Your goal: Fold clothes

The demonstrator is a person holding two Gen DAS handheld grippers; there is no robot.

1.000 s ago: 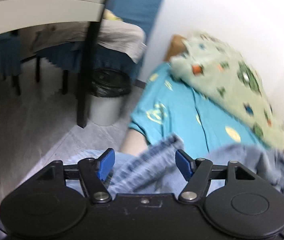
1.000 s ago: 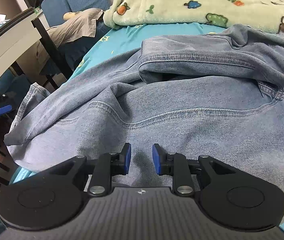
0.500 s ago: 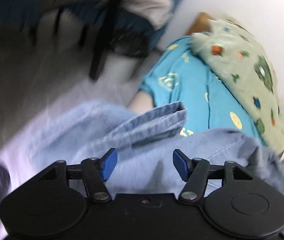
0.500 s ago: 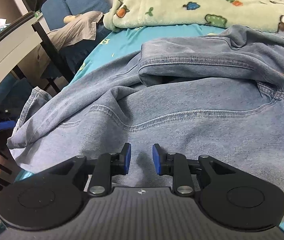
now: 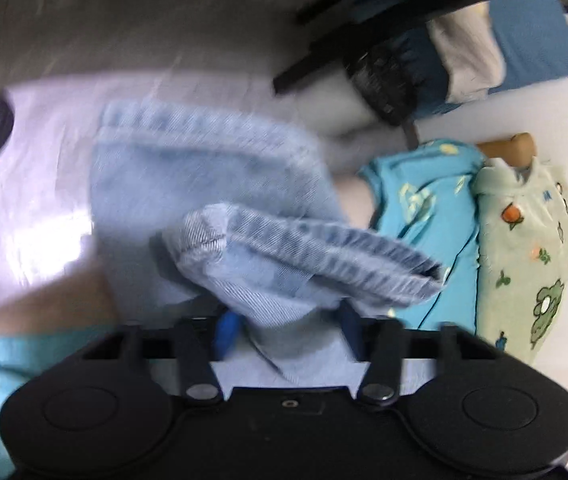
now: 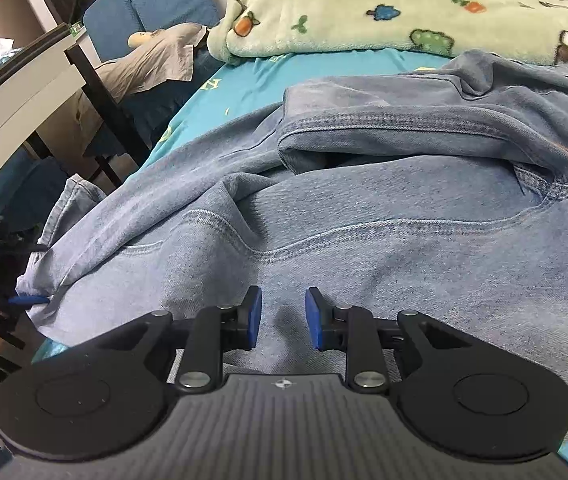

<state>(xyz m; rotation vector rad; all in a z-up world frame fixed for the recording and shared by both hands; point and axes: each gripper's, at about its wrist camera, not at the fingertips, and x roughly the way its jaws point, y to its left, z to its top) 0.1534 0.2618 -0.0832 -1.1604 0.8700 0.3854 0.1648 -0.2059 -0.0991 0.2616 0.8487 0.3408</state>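
Note:
A light blue denim garment (image 6: 364,240) lies spread on the turquoise bed sheet (image 6: 243,80), its sleeve hanging over the bed's left edge. In the left wrist view, the sleeve's stitched cuff (image 5: 304,248) is bunched between the jaws of my left gripper (image 5: 290,322), which are closing. The cloth fills the gap and touches both blue pads. The right wrist view shows that gripper (image 6: 27,301) at the far left, under the sleeve end. My right gripper (image 6: 283,312) hovers low over the garment's body, pads slightly apart, with nothing between them.
A green patterned blanket (image 6: 364,12) is heaped at the head of the bed. Left of the bed stand a white desk (image 6: 11,100) with black legs, a blue chair with a grey garment (image 6: 155,60) draped on it, and a black-lined bin (image 5: 384,76) on the floor.
My left gripper has rolled sharply and dropped toward the sleeve end, and its jaws have narrowed around the cuff. The right gripper has stayed still.

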